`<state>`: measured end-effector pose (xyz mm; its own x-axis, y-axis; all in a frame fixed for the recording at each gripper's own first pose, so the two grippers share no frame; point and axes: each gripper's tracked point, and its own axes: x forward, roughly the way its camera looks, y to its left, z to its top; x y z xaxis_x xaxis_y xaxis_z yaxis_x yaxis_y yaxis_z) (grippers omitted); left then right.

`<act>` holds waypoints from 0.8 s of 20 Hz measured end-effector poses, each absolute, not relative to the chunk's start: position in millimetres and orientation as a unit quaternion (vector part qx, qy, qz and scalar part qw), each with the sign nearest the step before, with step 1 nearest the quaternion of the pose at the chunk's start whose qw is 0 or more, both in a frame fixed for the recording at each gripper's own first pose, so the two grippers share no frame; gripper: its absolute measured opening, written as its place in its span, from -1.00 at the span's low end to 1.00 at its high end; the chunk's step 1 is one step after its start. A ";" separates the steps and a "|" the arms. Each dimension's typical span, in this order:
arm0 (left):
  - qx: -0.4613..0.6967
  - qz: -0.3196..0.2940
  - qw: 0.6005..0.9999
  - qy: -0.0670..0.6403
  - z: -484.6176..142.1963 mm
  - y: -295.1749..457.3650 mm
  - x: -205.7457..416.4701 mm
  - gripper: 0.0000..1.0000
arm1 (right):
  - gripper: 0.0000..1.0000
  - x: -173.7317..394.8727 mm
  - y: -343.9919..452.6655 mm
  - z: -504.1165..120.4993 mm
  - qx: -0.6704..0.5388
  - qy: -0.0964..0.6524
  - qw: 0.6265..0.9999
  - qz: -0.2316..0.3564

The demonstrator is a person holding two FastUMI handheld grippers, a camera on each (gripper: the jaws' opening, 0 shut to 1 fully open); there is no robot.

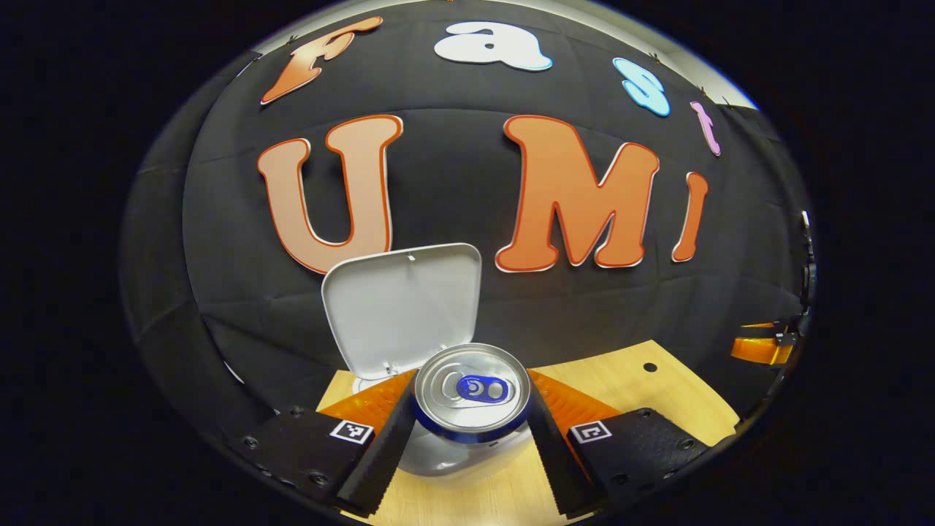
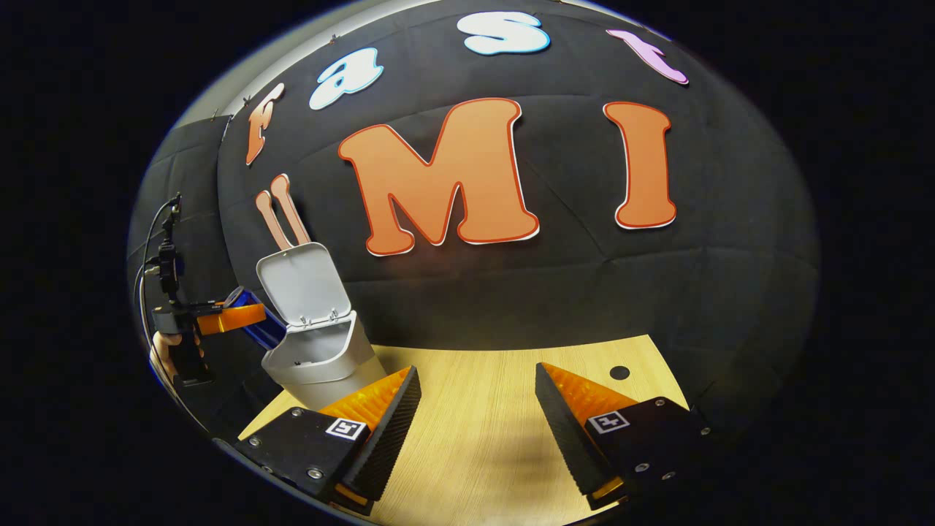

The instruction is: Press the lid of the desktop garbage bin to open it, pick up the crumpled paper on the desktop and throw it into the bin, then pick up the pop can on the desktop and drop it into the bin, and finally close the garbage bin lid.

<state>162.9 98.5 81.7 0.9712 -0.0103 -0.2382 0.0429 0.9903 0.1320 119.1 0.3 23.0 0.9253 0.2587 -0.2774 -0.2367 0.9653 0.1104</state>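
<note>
Left gripper (image 1: 471, 431) has the pop can (image 1: 472, 394) pinched upright between both fingers, closed just to the can's width, shiny top and pull tab facing the camera. Right behind it, toward twelve o'clock, the bin lid (image 1: 404, 307) stands raised, and the white bin (image 1: 438, 456) body shows under the can, on the wooden desktop (image 1: 628, 387).

Over in the right gripper view, the right gripper (image 2: 478, 424) is spread wide, nothing between its fingers, just bare tabletop. Out at nine o'clock the bin (image 2: 321, 361) sits with its lid up, and the left gripper (image 2: 234, 315) holds the blue can (image 2: 252, 325) just beside the bin's opening, a hand (image 2: 172, 358) gripping its handle.
</note>
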 end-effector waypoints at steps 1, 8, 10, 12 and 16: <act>0.075 -0.007 0.990 0.121 76.6 105.8 171.8 0.65 | 0.89 119.3 -1.1 22.9 0.037 0.147 0.981 0.124; 0.035 -0.009 0.985 0.170 28.0 114.1 200.1 0.66 | 0.89 120.6 -11.4 17.1 0.033 0.155 0.981 0.108; 0.034 -0.005 0.986 0.164 28.9 115.5 202.3 0.69 | 0.89 121.5 -13.0 15.7 0.035 0.158 0.981 0.104; 0.038 -0.001 0.987 0.157 32.3 117.6 203.9 0.70 | 0.89 121.6 -12.4 13.6 0.036 0.159 0.981 0.103; 0.040 0.001 0.987 0.155 29.6 119.2 197.8 0.90 | 0.89 120.0 -10.6 11.0 0.035 0.163 0.980 0.106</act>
<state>197.8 119.2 29.6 0.9518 0.0148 -0.3064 0.0101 0.9968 0.0793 120.0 -10.6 11.0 0.9248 0.2186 -0.3113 -0.1955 0.9752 0.1038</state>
